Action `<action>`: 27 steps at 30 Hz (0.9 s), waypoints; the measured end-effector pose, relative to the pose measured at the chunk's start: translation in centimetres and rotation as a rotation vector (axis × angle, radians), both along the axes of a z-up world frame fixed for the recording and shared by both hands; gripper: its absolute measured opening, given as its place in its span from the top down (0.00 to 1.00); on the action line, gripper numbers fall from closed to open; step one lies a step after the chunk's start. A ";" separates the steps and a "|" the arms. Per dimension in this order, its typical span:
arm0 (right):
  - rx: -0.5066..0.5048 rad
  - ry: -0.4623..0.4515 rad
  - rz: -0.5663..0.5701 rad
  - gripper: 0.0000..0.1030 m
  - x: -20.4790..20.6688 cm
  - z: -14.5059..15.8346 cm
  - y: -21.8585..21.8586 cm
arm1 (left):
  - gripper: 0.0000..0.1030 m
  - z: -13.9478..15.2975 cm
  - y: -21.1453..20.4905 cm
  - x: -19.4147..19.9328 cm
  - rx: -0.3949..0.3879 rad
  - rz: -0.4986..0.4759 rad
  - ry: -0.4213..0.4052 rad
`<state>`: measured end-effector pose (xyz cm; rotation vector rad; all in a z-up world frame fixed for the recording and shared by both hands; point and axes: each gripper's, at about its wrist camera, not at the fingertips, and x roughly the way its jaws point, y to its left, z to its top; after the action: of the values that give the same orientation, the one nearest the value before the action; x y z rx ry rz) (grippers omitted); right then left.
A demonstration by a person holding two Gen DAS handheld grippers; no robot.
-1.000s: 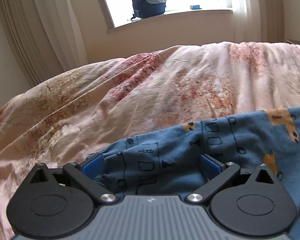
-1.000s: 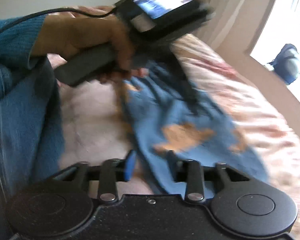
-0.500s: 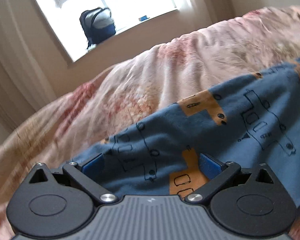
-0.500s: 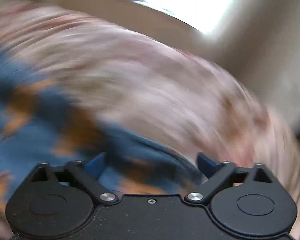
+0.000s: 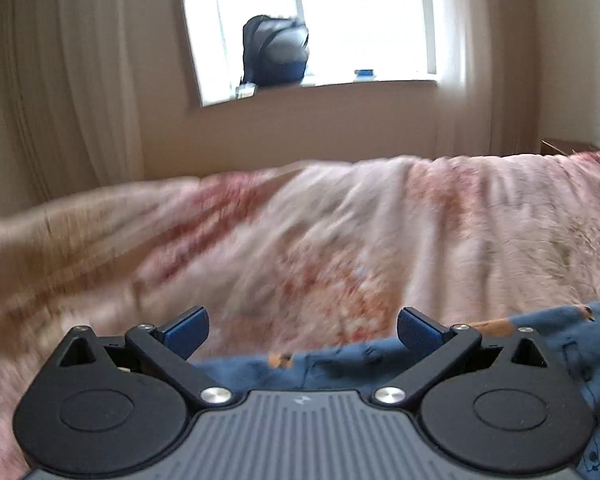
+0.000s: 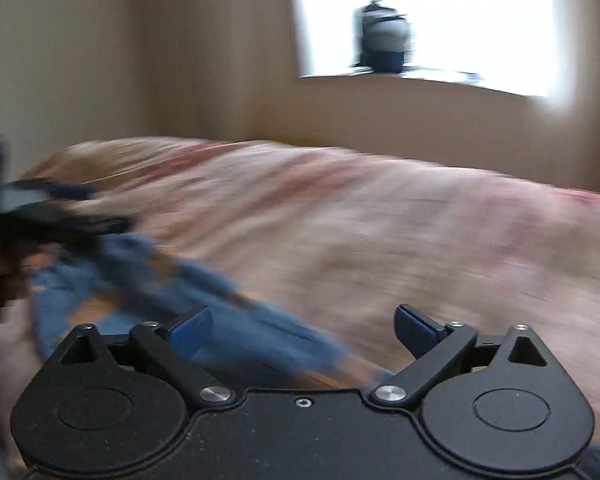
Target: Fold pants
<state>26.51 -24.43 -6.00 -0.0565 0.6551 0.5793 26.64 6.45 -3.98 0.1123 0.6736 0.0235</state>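
**Two sets of tongs spread, pants loose on the bed**

Both spread wide and empty: left tongs (image 5: 302,326) above the near edge of the pants (image 5: 556,332), right tongs (image 6: 303,326) freshly opened over a blurred blue fold. Pants lying rumpled on the pink bedspread (image 5: 340,240). Soft, light knit by the look, likely limp and prone to bunching; best pinched at waistband or hem corners. No readable writing, only printed orange and outline shapes

The bed (image 5: 340,240), covered with a pink floral bedspread, fills the middle of both views. Blue patterned pants (image 5: 560,340) lie on it, at the lower right of the left wrist view.
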 end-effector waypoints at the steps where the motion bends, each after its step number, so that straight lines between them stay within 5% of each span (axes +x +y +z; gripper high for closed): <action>1: -0.001 0.007 0.040 0.10 0.8 -0.3 1.7 | 0.01 -0.2 0.6 0.1 -0.031 0.004 0.019; 5: -0.071 0.058 0.163 0.20 3.7 -1.6 6.2 | 0.01 0.3 1.9 -0.1 -0.122 -0.046 0.011; 7: -0.095 0.073 0.189 0.42 4.3 -2.0 7.2 | 0.00 0.5 2.0 0.0 -0.117 -0.039 0.001; 9: -0.124 0.051 0.208 0.82 3.6 -1.8 7.8 | 0.01 0.2 2.2 0.3 -0.130 -0.022 0.020; 11: -0.183 0.000 0.233 0.93 2.1 -1.6 8.4 | 0.00 0.2 2.9 0.4 -0.177 0.000 0.049; 20: -0.575 -0.341 0.373 0.97 -9.7 -2.6 12.9 | 0.01 1.6 5.3 -2.8 -0.405 0.032 0.167; 25: -0.584 -0.314 0.364 0.97 -11.0 -4.1 13.0 | 0.07 -0.5 6.0 -2.5 -0.575 0.048 0.324; 27: -0.556 -0.288 0.355 0.96 -10.6 -4.1 12.8 | 0.11 -1.7 6.1 -2.0 -0.586 0.088 0.357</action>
<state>15.91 -11.66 -10.05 -0.7757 0.5101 0.6975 24.59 12.59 -5.65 -0.4875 1.0156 -0.1119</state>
